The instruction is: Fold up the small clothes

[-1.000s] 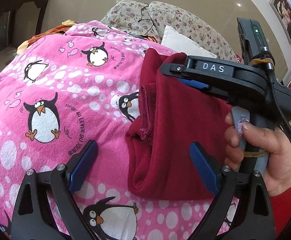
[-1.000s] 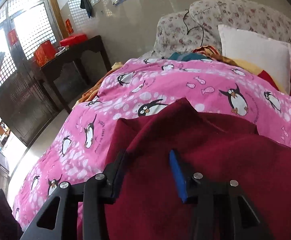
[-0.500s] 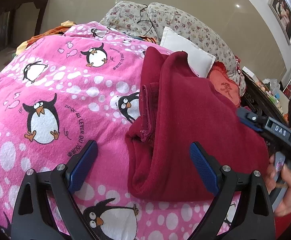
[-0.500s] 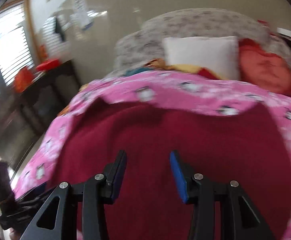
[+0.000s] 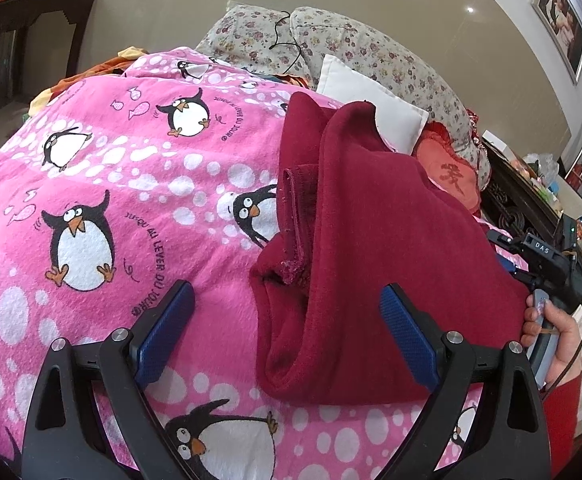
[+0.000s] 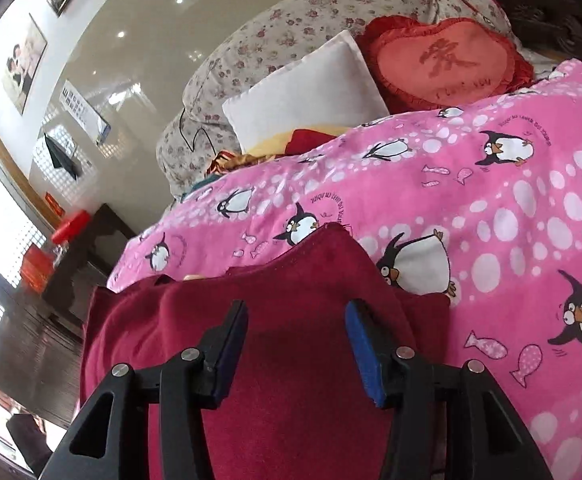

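A dark red fleece garment point(image 5: 371, 248) lies folded over on the pink penguin blanket point(image 5: 111, 184), its hem edge showing at the left of the fold. My left gripper point(image 5: 287, 332) is open and empty, hovering at the garment's near edge with its right finger over the cloth. My right gripper point(image 6: 297, 344) is open and empty just above the same red garment point(image 6: 291, 380). It also shows in the left wrist view point(image 5: 547, 256), at the garment's far right side, held by a hand.
A white pillow point(image 5: 375, 112), a red heart cushion point(image 6: 447, 60) and a floral bolster point(image 6: 315, 32) lie at the head of the bed. A dark wooden table point(image 5: 15, 28) stands off the bed's far side. Other clothes point(image 5: 91, 72) are heaped beyond the blanket.
My right gripper has swung off the top of the garment to its right side and now faces across it. The top layer lies flat. My left gripper has not moved.
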Available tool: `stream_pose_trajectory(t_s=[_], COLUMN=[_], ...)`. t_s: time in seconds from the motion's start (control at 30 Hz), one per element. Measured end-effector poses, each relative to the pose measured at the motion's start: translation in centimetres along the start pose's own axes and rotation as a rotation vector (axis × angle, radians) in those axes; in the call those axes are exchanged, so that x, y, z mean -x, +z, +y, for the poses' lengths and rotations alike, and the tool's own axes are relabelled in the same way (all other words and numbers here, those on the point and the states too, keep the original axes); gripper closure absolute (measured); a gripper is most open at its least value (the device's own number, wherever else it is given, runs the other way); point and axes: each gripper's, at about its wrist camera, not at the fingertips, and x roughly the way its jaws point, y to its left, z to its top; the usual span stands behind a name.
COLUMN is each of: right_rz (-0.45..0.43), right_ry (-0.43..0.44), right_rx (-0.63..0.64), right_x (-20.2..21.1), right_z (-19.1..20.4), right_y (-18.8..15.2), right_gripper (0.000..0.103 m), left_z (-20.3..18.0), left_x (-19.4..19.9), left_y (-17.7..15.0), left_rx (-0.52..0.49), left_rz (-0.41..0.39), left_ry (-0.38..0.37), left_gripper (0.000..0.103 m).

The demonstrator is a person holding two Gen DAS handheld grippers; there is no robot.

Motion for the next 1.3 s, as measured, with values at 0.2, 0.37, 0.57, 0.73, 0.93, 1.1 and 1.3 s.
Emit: stream_pose_trajectory(t_s=[0.2, 0.37, 0.57, 0.73, 0.93, 1.1, 1.3], right_rz=[-0.006, -0.032, -0.029, 0.051, 0.029, 0.154, 0.272], right_ry=[-0.101, -0.159, -0.113, -0.162, -0.141, 0.112, 0.014], right_rx=[0.130, 0.149, 0.226, 0.349, 0.399, 0.360, 0.493], right_x=[-0.9, 0.2, 1.2, -2.3, -0.5, -2.1, -7.9], right_z=[2.4, 3.5, 7.6, 10.1, 13.6, 20.2, 28.3], right_y=[-0.9, -1.2, -2.2, -5.0, -5.8, -6.6, -7.2], right_gripper=[0.044, 0.044, 0.044, 0.033, 0.033, 0.027, 0.027], left_z=[-0.1, -0.3, -0.4, -0.6, -0.4, -0.1, 0.6], left_x=[-0.1, -0.2, -0.4, -0.5, -0.6, -0.4, 0.2], left_y=[0.0, 0.0, 0.0, 0.0, 0.2, 0.4, 0.5], left_rx=[-0.013, -0.023, -0.031, -0.033, 0.011, 0.041, 0.057], left_rz=[-0.001, 0.001, 0.003, 0.005, -0.003, -0.014, 0.002], left_ry=[0.014, 0.027, 0.040, 0.050, 0.011, -0.012, -0.064], left_gripper=[0.009, 0.009, 0.009, 0.009, 0.001, 0.001, 0.001])
